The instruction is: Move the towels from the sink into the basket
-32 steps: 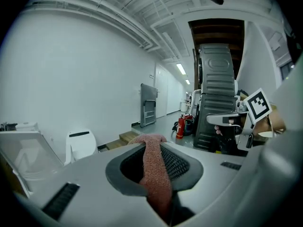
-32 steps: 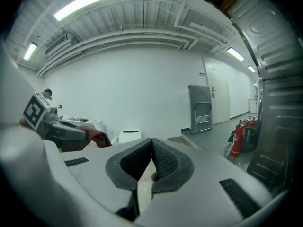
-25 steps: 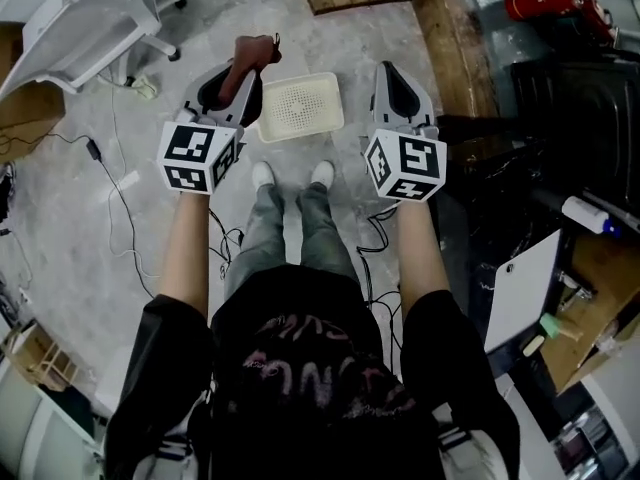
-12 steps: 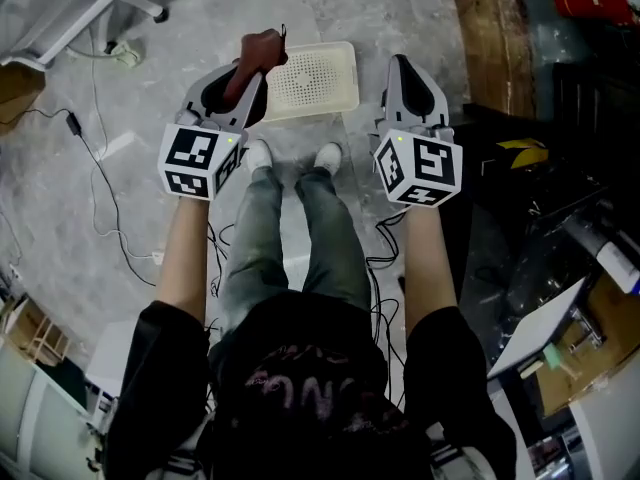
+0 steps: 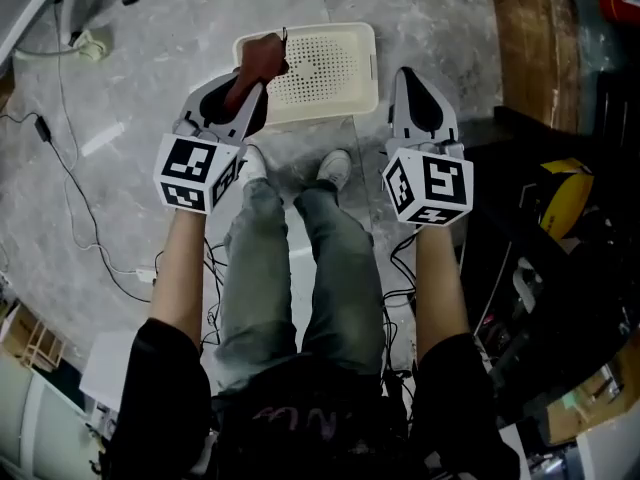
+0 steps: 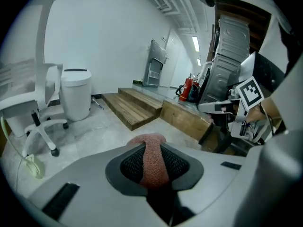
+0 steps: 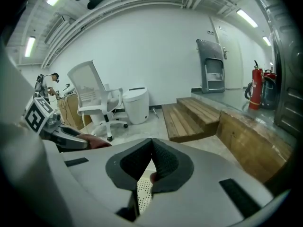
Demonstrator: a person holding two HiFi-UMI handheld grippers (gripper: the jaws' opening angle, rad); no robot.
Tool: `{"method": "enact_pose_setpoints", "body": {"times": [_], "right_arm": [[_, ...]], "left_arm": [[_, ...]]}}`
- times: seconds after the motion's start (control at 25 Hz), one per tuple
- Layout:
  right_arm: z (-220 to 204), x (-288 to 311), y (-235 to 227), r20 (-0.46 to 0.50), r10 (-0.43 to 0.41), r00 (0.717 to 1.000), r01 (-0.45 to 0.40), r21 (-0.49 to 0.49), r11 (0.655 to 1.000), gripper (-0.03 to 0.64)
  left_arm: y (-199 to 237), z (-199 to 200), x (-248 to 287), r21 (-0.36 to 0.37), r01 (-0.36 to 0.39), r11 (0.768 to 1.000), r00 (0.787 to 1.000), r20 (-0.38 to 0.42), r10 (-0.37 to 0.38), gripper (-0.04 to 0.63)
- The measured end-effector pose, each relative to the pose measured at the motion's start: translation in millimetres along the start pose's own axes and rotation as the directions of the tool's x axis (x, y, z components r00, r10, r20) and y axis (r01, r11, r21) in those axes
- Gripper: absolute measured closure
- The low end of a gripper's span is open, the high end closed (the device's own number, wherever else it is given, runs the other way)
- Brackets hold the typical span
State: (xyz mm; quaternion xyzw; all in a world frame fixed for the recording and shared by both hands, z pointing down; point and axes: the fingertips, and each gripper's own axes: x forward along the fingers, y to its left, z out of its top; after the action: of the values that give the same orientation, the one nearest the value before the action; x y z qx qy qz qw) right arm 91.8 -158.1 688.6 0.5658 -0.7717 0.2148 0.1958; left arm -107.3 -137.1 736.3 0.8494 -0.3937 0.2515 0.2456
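A reddish-brown towel (image 5: 262, 58) hangs from my left gripper (image 5: 243, 86), which is shut on it; the cloth runs as a strip between the pads (image 6: 152, 162). It hangs over the left edge of the white perforated basket (image 5: 335, 63) on the floor. My right gripper (image 5: 410, 76) is held just right of the basket, its jaws meeting at the tips with nothing in them. Through the gap below them, the right gripper view shows a bit of the basket (image 7: 143, 190). No sink is in view.
The person's legs and white shoes (image 5: 335, 168) stand just short of the basket. Cables (image 5: 70, 198) trail over the grey floor at left. A wooden platform (image 5: 525, 28) and dark equipment line the right side. A white office chair (image 6: 33, 108), a white bin (image 6: 75, 98) and wooden steps (image 6: 137, 105) stand beyond.
The person has stepped up to the basket, which now lies right under the gripper tips. The towel has come over its left edge. Both grippers keep their state.
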Motion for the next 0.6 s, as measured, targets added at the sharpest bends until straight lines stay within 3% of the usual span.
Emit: {"method": "enact_pose_setpoints", "body": {"times": [0.28, 0.6], "right_arm": [[-110.1, 52.7, -14.2, -0.023, -0.007, 1.0, 0.007, 0.021, 1.0, 0.601], [-210.1, 106.6, -19.9, -0.089, 0.013, 0.996, -0.01, 0.036, 0.999, 0.601]], "left_arm": [[13.4, -109.7, 83.5, 0.017, 0.035, 0.999, 0.998, -0.051, -0.034, 0.509], [45.3, -191.6, 158.2, 0.043, 0.015, 0.999, 0.995, -0.097, -0.011, 0.486]]}}
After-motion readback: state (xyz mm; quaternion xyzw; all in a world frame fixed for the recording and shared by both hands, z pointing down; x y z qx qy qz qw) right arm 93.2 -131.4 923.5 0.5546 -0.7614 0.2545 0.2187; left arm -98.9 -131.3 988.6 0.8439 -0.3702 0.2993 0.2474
